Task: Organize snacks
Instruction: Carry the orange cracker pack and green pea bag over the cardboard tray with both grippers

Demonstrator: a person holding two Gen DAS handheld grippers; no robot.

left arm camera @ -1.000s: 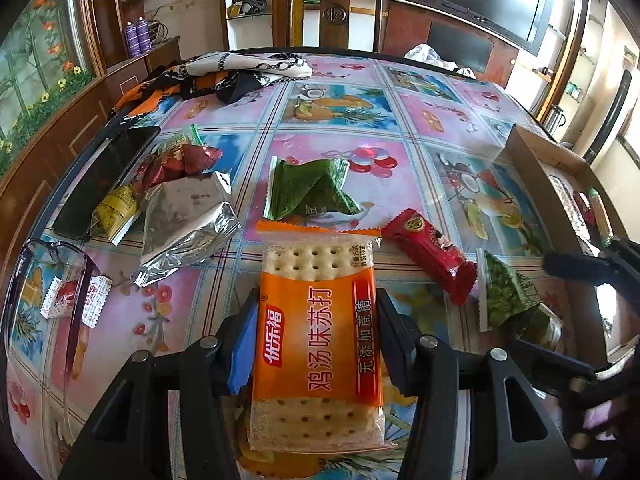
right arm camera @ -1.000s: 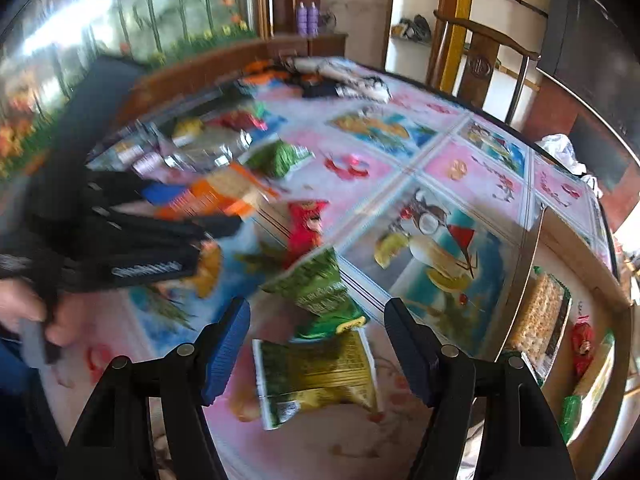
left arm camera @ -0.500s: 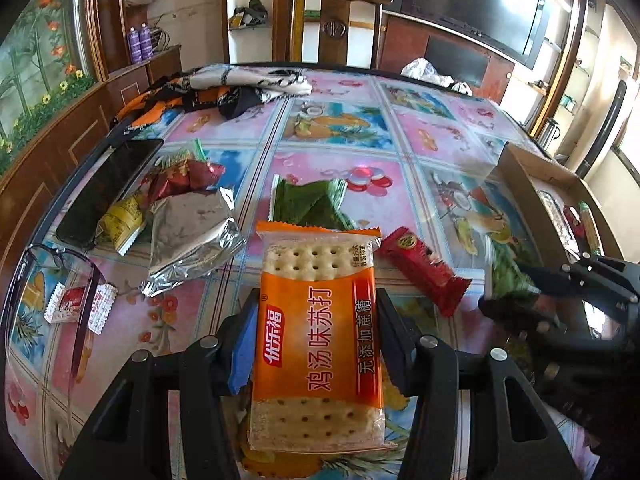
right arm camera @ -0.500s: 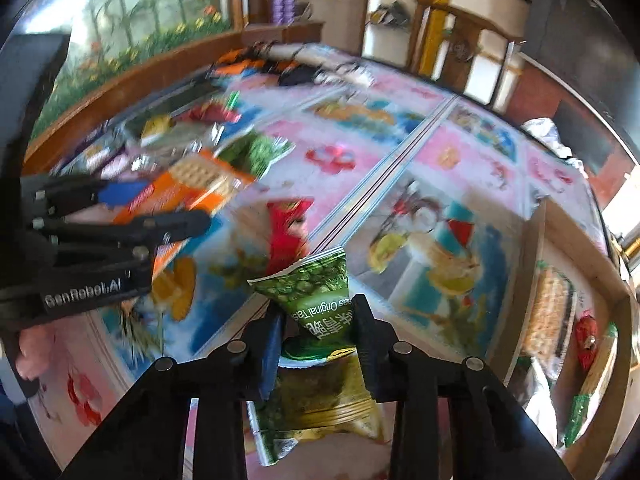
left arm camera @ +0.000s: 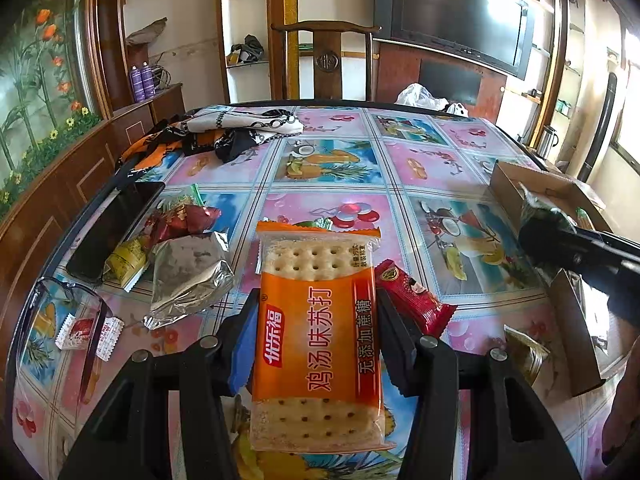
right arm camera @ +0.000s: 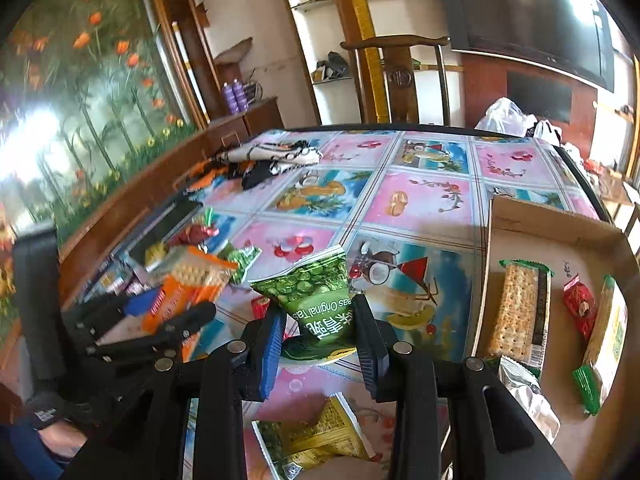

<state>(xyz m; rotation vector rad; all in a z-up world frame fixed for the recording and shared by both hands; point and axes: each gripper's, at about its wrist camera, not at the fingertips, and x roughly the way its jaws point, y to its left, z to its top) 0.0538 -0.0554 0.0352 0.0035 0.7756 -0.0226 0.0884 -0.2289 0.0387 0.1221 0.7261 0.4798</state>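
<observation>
Left gripper (left arm camera: 316, 340) clamps orange cracker pack (left arm camera: 318, 336), right gripper (right arm camera: 320, 340) pinches green pea bag (right arm camera: 316, 300); both lifted above table (left arm camera: 424, 168). Cardboard box (right arm camera: 532, 216) holds several snacks; silver pouch (left arm camera: 188, 276), red bar (left arm camera: 416, 300), yellow packet (right arm camera: 316, 436) remain outside.

The table (left arm camera: 420, 168) wears a glossy plastic-looking cover printed with fruit, and the light glares off it. The orange cracker pack (left arm camera: 318, 332) is smooth shiny film, clear at both ends so the dry, pitted crackers show through. The silver pouch (left arm camera: 188, 276) beside it is crinkled foil with a dull metallic sheen. The red candy bar (left arm camera: 416, 302) has a glossy wrapper. The green pea packet (right arm camera: 316, 300) is creased, shiny film. The cardboard box (right arm camera: 520, 236) is matt brown, raw at the edges. The 2 grippers are matt black plastic with small bright metal screw heads. The patterned cloth (left arm camera: 240, 128) lies soft and rumpled. The chair (left arm camera: 326, 60) is polished dark wood.
</observation>
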